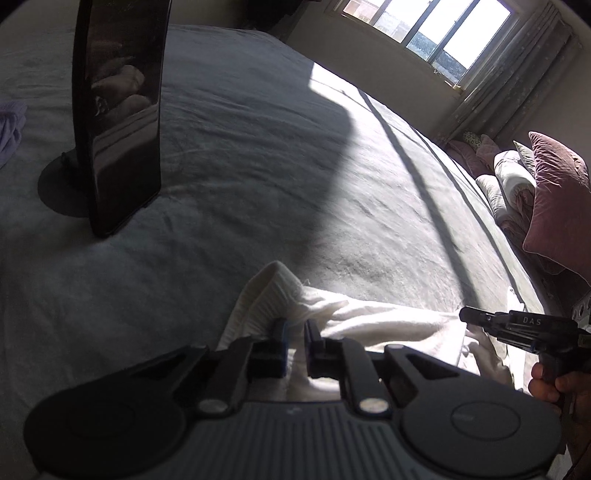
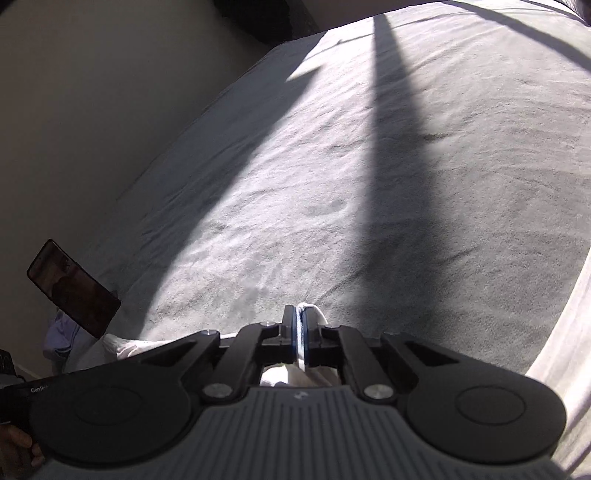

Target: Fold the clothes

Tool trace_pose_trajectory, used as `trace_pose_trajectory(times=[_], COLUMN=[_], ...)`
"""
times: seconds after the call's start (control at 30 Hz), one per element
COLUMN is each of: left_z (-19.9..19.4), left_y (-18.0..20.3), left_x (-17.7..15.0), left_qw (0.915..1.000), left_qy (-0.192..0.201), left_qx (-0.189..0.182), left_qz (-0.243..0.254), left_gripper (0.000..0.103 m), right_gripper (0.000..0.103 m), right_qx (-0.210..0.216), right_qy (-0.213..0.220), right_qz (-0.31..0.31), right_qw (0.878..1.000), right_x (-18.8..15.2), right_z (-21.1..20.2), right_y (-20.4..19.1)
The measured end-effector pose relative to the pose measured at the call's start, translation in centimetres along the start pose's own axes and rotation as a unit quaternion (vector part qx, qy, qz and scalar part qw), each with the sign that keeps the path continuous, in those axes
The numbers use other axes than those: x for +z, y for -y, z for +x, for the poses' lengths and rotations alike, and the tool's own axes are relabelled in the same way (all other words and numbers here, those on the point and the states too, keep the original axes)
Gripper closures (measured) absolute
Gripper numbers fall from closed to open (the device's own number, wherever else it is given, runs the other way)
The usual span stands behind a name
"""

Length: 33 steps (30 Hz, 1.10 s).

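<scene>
I have one white garment (image 1: 354, 325) to fold, lying crumpled at the near edge of the bed (image 1: 240, 155), and both my grippers are on it. My left gripper (image 1: 295, 332) has its jaws drawn close, with a ribbed fold of the white cloth standing between the blue pads; whether they truly press it I cannot tell. My right gripper (image 2: 300, 332) is pinched tight on a thin edge of the same garment, the pads almost meeting on the cloth.

One dark phone on a round stand (image 1: 118, 110) stands upright on the bed toward its far left side. One lilac cloth (image 1: 11, 129) lies at the left edge.

Only my left wrist view shows the window (image 1: 424, 26), the curtain, the pile of pink cushions (image 1: 554, 206) at the right end of the bed, and my right hand (image 1: 546, 384) wrapped around its gripper's handle. My right wrist view shows the bare wall beside the bed.

Both grippers tilt downward toward the bed.
</scene>
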<state>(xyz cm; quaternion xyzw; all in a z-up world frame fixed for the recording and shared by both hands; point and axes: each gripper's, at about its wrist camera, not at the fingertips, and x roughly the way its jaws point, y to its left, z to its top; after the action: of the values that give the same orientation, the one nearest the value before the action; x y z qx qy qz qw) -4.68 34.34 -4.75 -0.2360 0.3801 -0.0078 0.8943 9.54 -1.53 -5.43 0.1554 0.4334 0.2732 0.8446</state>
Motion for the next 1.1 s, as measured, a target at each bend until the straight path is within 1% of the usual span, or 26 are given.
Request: trace_pose_trajectory(times=[0.03,0.07,0.1,0.17,0.2,0.27,0.3,0.4,0.47,0.6,0.7,0.83,0.97,1.1], left_z=[-0.1,-0.2,-0.4,-0.9,-1.2,-1.8,-1.8,-2.0,-1.5,-0.3,0.6,1.9,3.3,4.8], left_y=[0.2,0.4,0.6,1.3,1.6,2.5,2.8,4.0,5.3,8.5,11.0,14.0,16.2,17.6], left_x=[0.1,0.2,0.2,0.2,0.2,0.0,0.0,-0.3,-0.6,-1.5,-2.2,-3.1,-4.1,-4.6], left_qw=[1.0,1.0,1.0,0.9998,0.9996,0.999,0.9989,0.9986,0.998,0.9957,0.9923,0.9862,0.9805,0.9746], left_qy=[0.0,0.0,0.0,0.011,0.017,0.029,0.03,0.032,0.027,0.013,0.001,-0.012,-0.03,-0.05], left_qx=[0.002,0.004,0.006,0.01,0.012,0.009,0.004,-0.011,-0.024,-0.053,-0.078,-0.112,-0.135,-0.156], left_qz=[0.001,0.002,0.003,0.014,0.021,0.032,0.034,0.041,0.052,0.076,0.096,0.121,0.14,0.152], left_gripper=[0.092,0.091,0.09,0.083,0.082,0.079,0.079,0.078,0.077,0.073,0.073,0.072,0.072,0.073], right_gripper=[0.098,0.095,0.09,0.089,0.087,0.069,0.058,0.058,0.058,0.058,0.058,0.058,0.058,0.058], right_qx=[0.0,0.001,0.003,-0.005,-0.014,-0.036,-0.045,-0.064,-0.075,-0.112,-0.128,-0.164,-0.182,-0.186], right_qy=[-0.001,-0.003,-0.006,-0.002,0.002,0.009,0.01,0.012,0.012,0.01,0.023,0.044,0.056,0.068], right_qz=[-0.002,-0.003,-0.003,-0.016,-0.023,-0.037,-0.041,-0.046,-0.046,-0.032,-0.013,0.01,0.039,0.057], right_qw=[1.0,1.0,1.0,1.0,1.0,0.999,0.998,0.997,0.996,0.993,0.991,0.985,0.981,0.979], right_x=[-0.2,-0.2,0.0,0.4,0.5,0.6,0.6,0.4,0.1,-0.6,-0.9,-0.8,0.3,1.3], right_z=[-0.1,-0.3,-0.6,-1.9,-2.4,-3.1,-3.5,-4.8,-5.6,-6.5,-7.2,-7.8,-8.5,-9.1], right_y=[0.1,0.0,-0.2,-0.6,-0.9,-1.7,-2.0,-2.6,-2.9,-2.6,-1.2,1.3,3.9,5.7])
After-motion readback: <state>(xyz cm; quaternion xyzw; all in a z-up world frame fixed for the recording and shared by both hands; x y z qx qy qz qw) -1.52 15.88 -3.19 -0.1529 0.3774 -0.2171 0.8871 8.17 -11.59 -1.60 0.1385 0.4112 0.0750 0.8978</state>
